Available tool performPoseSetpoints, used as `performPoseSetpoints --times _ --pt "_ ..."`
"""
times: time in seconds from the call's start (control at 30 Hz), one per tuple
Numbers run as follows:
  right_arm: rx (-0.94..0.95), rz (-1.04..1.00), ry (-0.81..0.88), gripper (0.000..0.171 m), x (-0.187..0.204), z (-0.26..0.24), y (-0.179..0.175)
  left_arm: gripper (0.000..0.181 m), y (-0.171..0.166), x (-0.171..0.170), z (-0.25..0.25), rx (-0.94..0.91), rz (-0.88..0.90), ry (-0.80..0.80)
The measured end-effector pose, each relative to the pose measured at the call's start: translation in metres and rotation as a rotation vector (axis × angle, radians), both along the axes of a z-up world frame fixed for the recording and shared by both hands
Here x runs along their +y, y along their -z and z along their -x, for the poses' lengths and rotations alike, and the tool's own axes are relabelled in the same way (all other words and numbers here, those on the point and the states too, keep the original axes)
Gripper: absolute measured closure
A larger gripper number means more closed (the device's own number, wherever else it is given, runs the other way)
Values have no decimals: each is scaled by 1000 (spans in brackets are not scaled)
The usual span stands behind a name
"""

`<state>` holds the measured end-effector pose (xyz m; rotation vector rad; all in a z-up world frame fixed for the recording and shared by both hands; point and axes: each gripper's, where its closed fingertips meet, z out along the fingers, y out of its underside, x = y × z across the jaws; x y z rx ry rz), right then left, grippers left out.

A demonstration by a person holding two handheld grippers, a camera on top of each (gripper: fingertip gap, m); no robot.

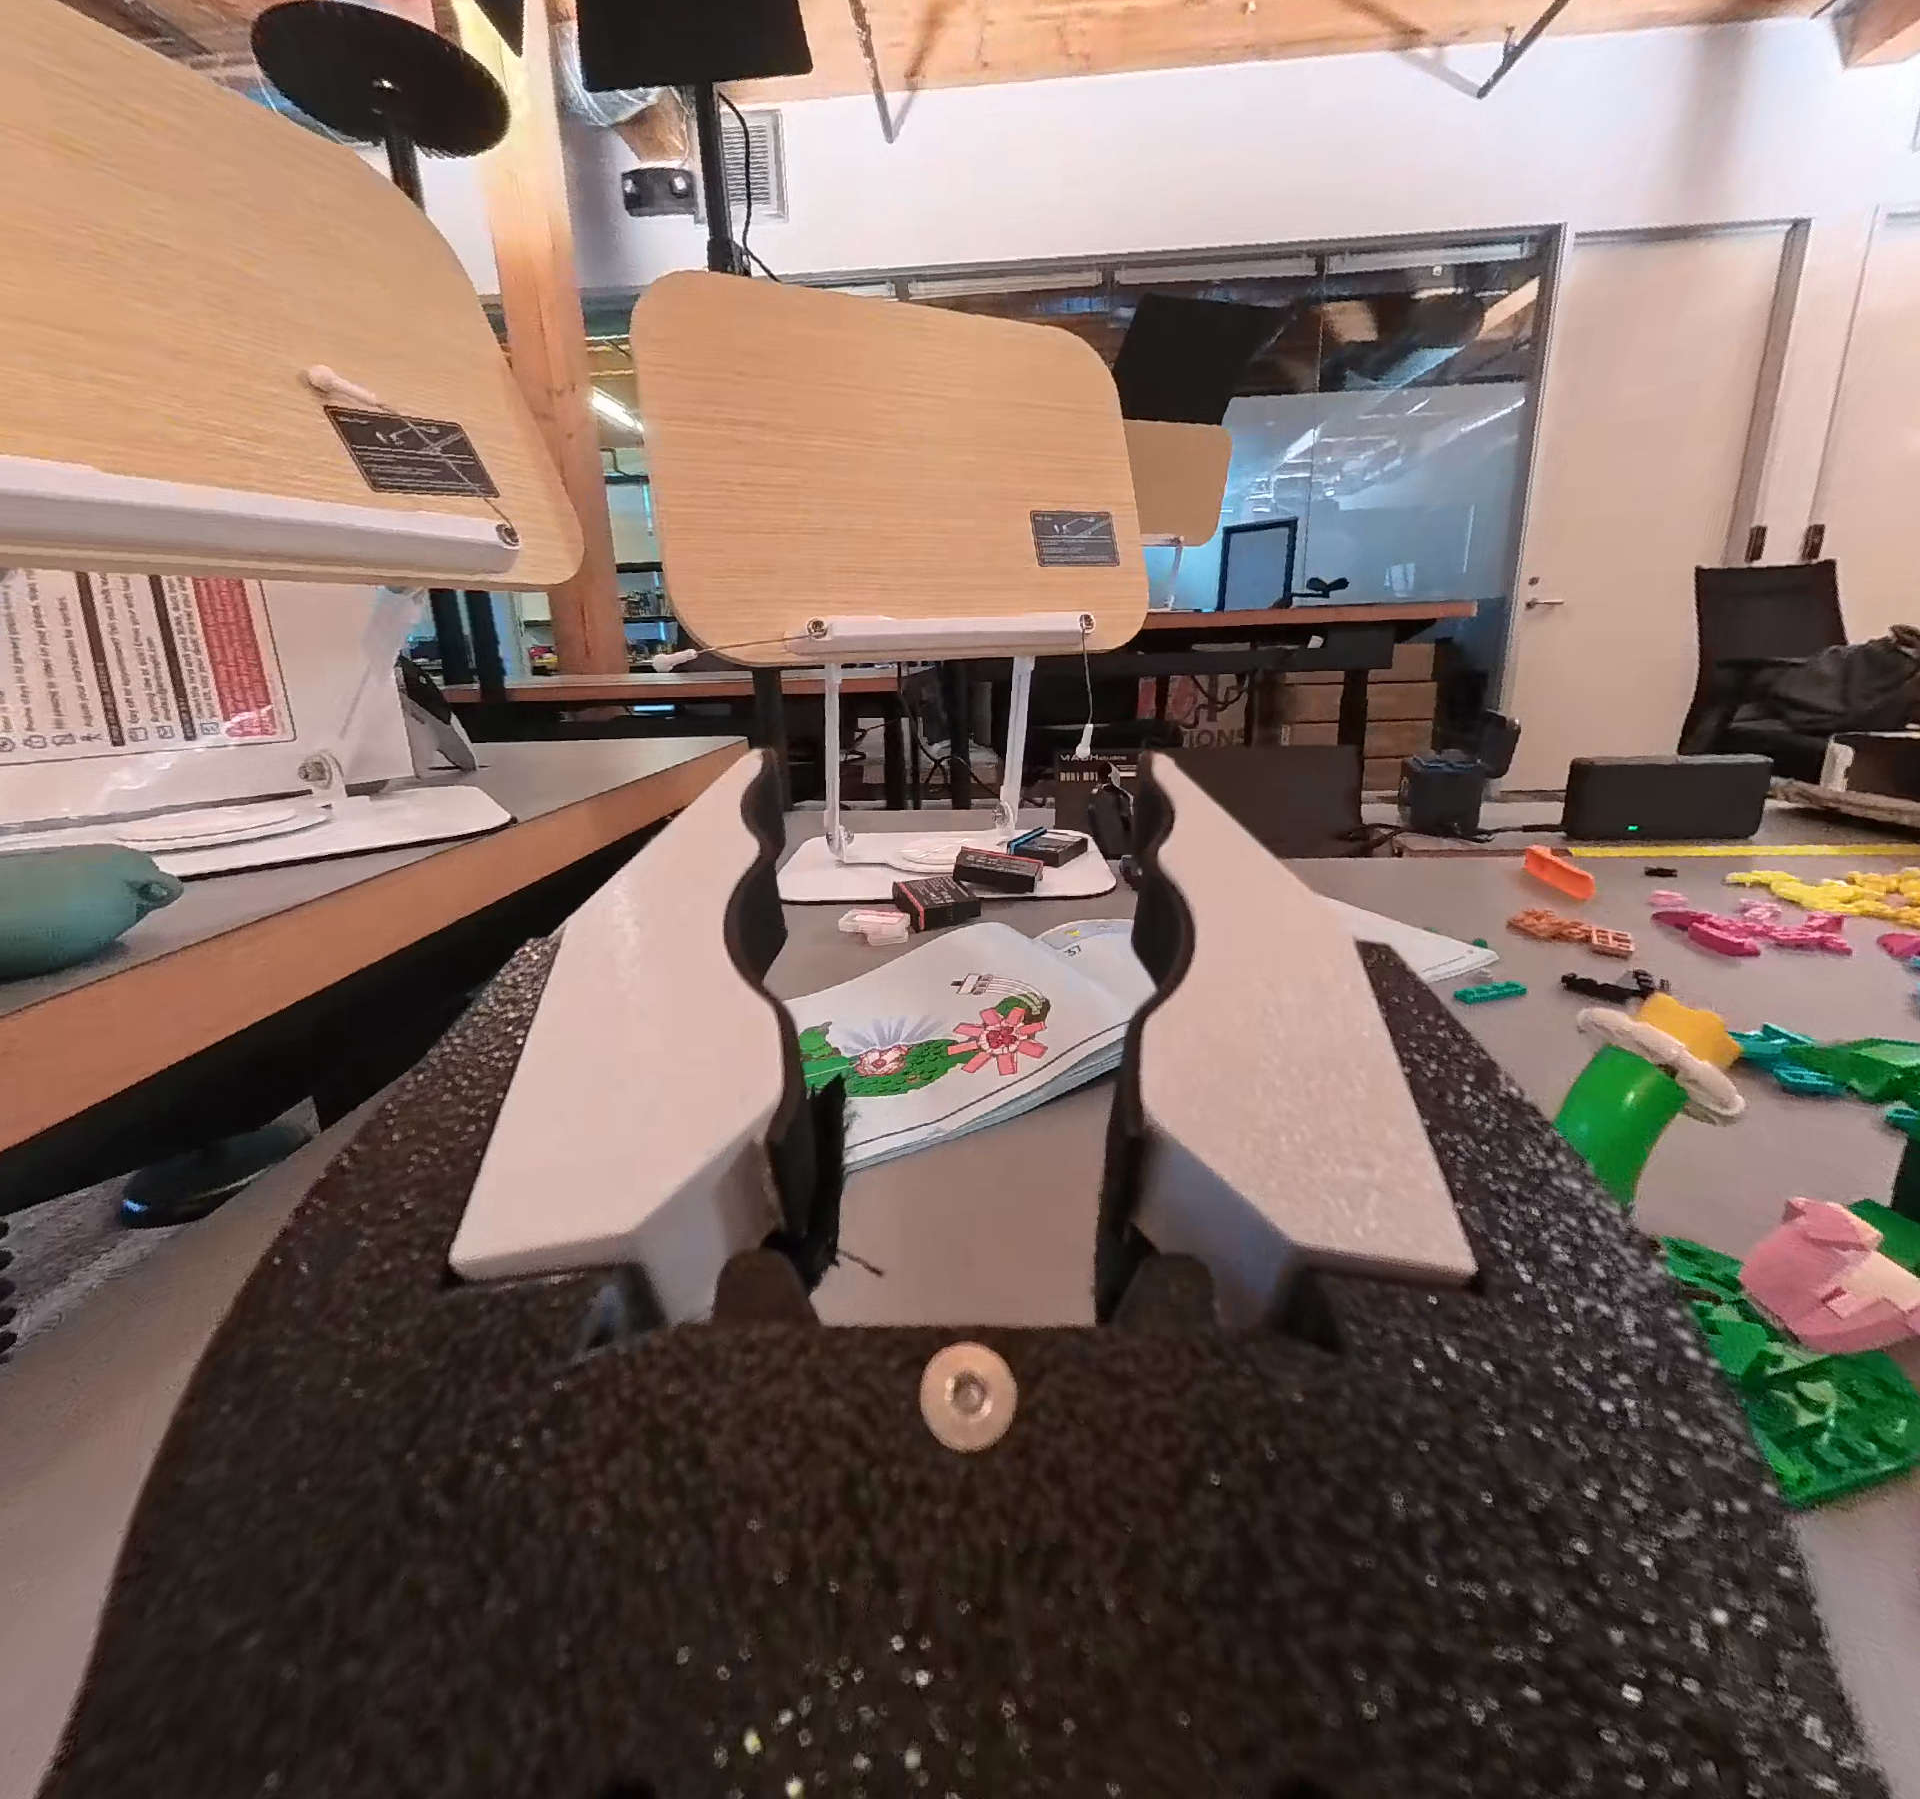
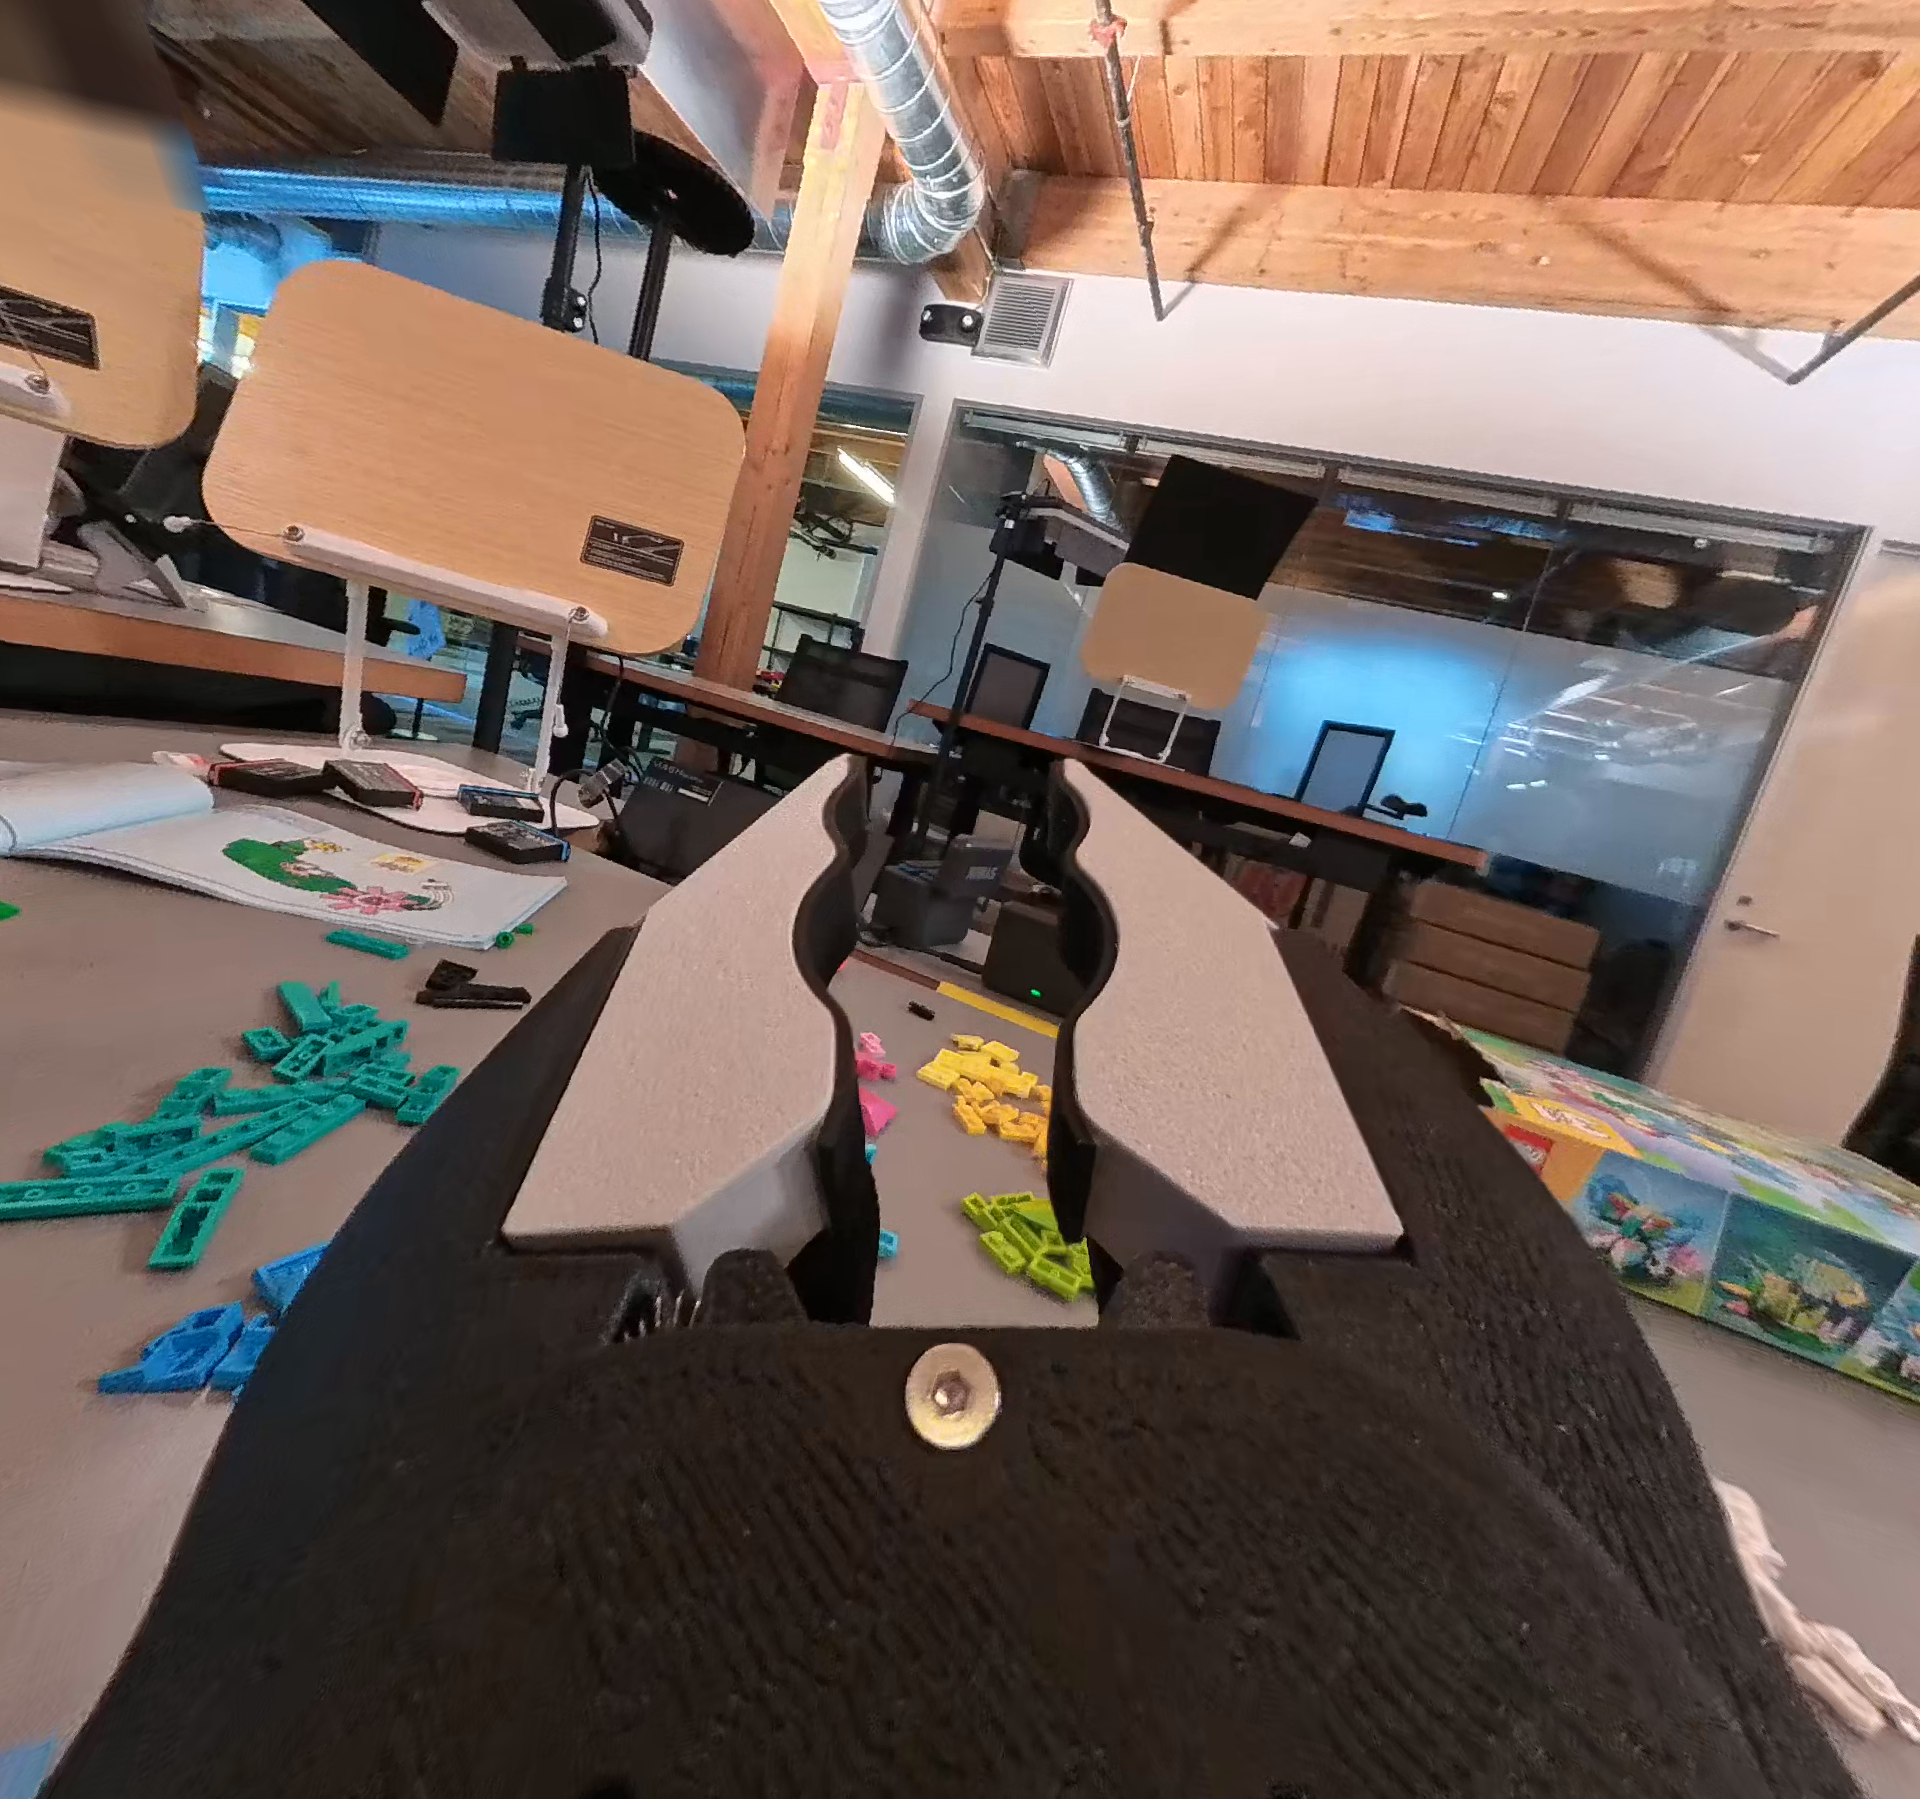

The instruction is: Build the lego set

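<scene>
My left gripper (image 1: 956, 783) is open and empty, held above the grey table and pointing at the open instruction booklet (image 1: 966, 1032). To its right stands a partly built model: a green base (image 1: 1808, 1386) with a pink flower (image 1: 1829, 1276) and a green stem with a white and yellow flower (image 1: 1652, 1074). My right gripper (image 2: 956, 793) is open and empty, raised above sorted brick piles: teal (image 2: 260, 1105), blue (image 2: 197, 1344), yellow (image 2: 987, 1084), lime (image 2: 1029, 1240) and pink (image 2: 878, 1105). The booklet also shows in the right wrist view (image 2: 312, 876).
A wooden book stand (image 1: 883, 461) with small black boxes (image 1: 987, 871) at its foot stands behind the booklet. The set's box (image 2: 1714, 1219) lies at the right. Orange, pink and yellow bricks (image 1: 1766, 918) lie far right. A second table (image 1: 312, 918) is at the left. The tips of one gripper are about 50 cm away from the tips of the other. My left gripper is the nearer one to the green base (image 1: 1808, 1386): about 20 cm, against 35 cm.
</scene>
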<state>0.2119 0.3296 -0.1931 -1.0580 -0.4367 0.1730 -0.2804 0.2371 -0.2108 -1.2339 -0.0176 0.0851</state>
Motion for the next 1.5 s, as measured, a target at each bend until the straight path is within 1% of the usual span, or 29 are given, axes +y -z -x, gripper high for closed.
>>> performPoseSetpoints --times 0.1,0.27,0.4,0.47,0.53,0.67,0.83,1.13,1.2,1.3,1.37,1.43,1.5 --pt "4 18 -6 138 1 -1 4 119 -1 -2 1 15 -2 -29" --pt "4 40 -21 138 3 0 8 119 -1 -14 13 3 -6 -168" --pt "-8 48 -23 139 5 2 10 120 3 -11 11 89 41 -247" --pt "-11 51 -26 139 5 3 11 121 -2 -13 9 134 23 -267" --pt "-18 57 -26 140 7 4 12 125 -8 -14 0 175 -12 -241" --pt "-20 68 -25 141 9 4 14 125 -4 -1 -9 194 12 -165" --pt "13 65 -25 139 10 0 12 125 -4 1 -2 137 3 -159" --pt "1 81 -56 140 9 6 14 128 0 6 -10 180 35 -134" --pt "-2 82 -58 140 9 6 15 125 6 11 -12 179 76 -123" --pt "-6 86 -62 140 9 7 15 131 21 24 -18 199 204 -92" --pt "-9 89 -62 140 9 7 16 135 19 31 -26 236 238 -58" --pt "-11 92 -66 140 9 8 17 140 14 45 -41 326 269 33" --pt "-13 98 -68 140 10 9 17 141 18 64 -54 437 354 132"
